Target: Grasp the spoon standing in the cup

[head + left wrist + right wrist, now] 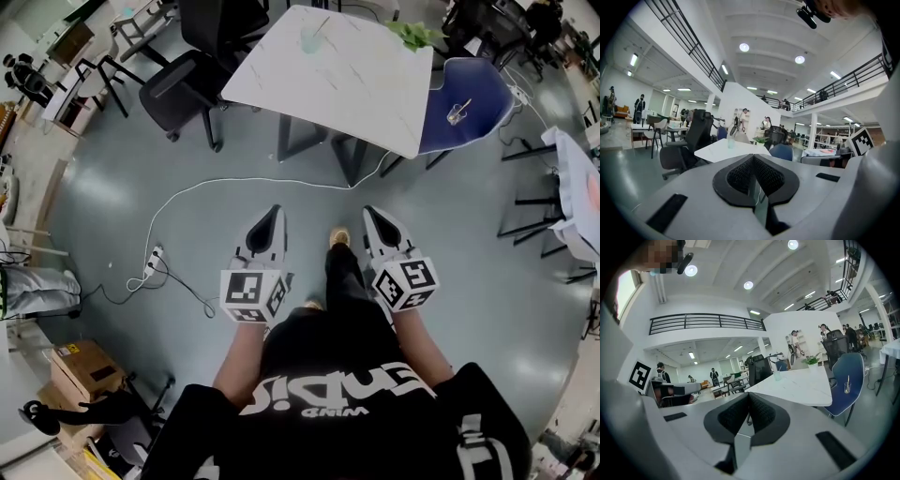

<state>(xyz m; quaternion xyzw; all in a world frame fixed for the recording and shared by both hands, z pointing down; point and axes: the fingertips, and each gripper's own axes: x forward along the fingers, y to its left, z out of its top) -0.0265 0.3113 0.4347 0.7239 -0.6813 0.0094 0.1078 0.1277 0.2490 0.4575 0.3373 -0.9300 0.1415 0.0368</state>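
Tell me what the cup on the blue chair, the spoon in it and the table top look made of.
Cup: clear glass or plastic; the blue chair shows through it.
Spoon: probably metal, pale and thin, but too small to be sure.
Table top: white with faint grey veins, so marble-look stone or laminate.

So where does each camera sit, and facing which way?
Head view: on the head, steeply down; floor, white table, left hand-held gripper, right hand-held gripper, legs.
Left gripper view: on the left hand-held gripper, level toward the table; own shut jaws.
Right gripper view: on the right hand-held gripper, toward table, cup and spoon; own shut jaws.
Shared: the table.
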